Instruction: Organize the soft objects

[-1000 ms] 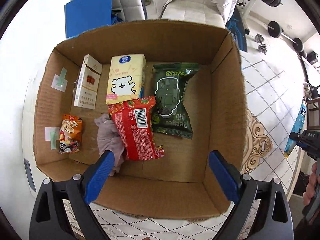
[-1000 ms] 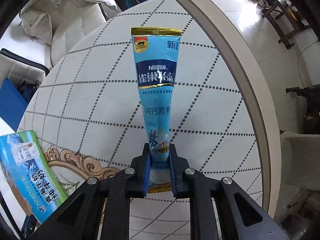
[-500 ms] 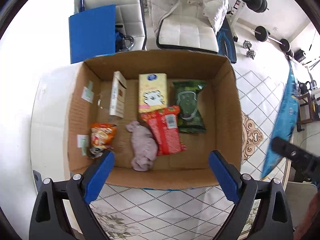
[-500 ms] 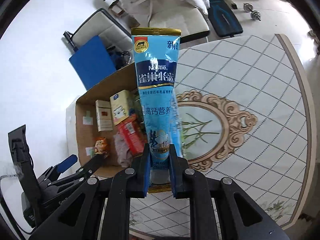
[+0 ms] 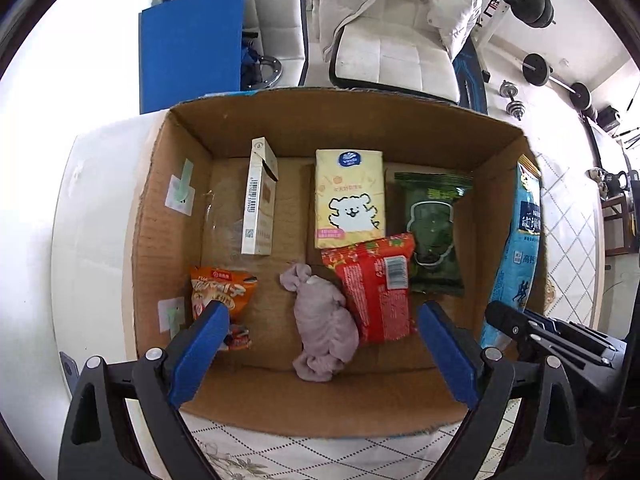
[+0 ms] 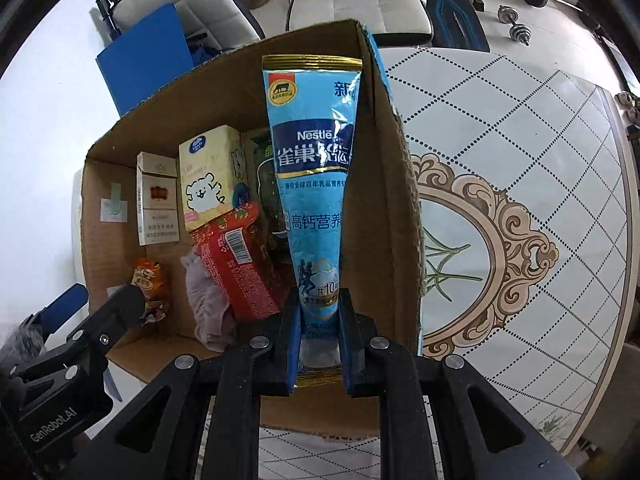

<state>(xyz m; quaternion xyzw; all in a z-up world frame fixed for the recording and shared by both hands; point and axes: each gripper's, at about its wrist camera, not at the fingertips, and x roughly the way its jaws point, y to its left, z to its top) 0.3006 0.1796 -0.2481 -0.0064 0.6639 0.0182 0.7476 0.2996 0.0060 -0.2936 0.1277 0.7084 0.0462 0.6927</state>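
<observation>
Blue milk-powder pouch [image 6: 316, 184] was pinched in right tool [image 6: 320, 344] above the cardboard box's [image 5: 360, 128] right wall; left tool [image 5: 320, 352] gaped, holding nothing.

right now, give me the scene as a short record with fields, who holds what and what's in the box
left gripper: open, holding nothing, above the near edge of the cardboard box
right gripper: shut on the blue Nestle pouch, which points up over the right side of the box
box contents, back row: white carton, yellow tissue pack, dark green packet
box contents, front row: orange snack bag, purple cloth, red packet
surface: patterned table
</observation>
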